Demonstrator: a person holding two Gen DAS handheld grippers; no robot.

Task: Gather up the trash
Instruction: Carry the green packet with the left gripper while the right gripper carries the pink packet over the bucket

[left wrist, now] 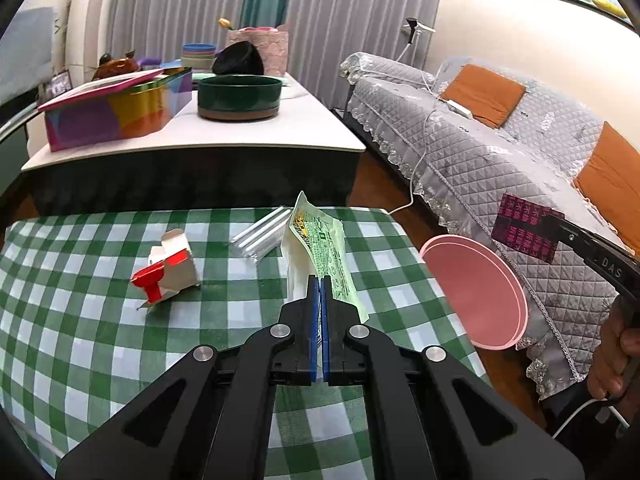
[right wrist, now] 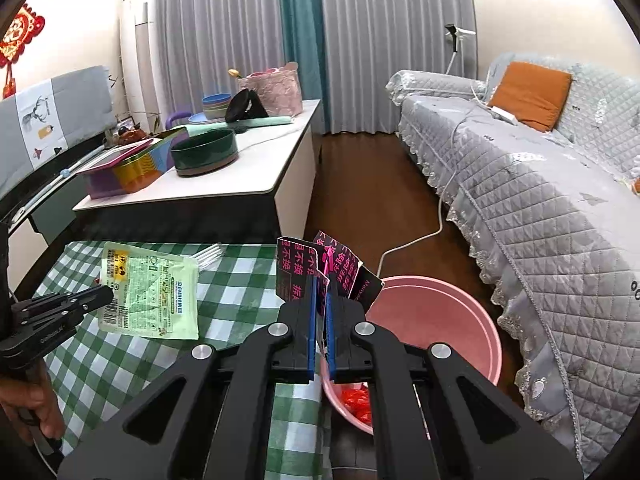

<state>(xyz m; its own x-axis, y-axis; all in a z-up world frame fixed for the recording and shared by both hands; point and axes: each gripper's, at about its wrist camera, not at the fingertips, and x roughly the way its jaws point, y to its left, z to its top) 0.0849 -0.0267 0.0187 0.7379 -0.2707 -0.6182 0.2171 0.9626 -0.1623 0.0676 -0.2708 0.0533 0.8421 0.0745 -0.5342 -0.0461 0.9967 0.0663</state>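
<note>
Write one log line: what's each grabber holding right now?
left gripper: shut on green packet | right gripper: shut on black-pink wrapper | pink basin: beside table

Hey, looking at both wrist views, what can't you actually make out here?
- Pink basin, right wrist view: most of its contents hidden behind the right gripper; only red scraps show.
- Black-and-pink wrapper: lower part hidden between the jaws.
- Green packet, left wrist view: print too small to read.
- Clear plastic piece: too faint to identify.

black claw [left wrist: 320, 284], blue pads [left wrist: 315, 312], silver screws.
</note>
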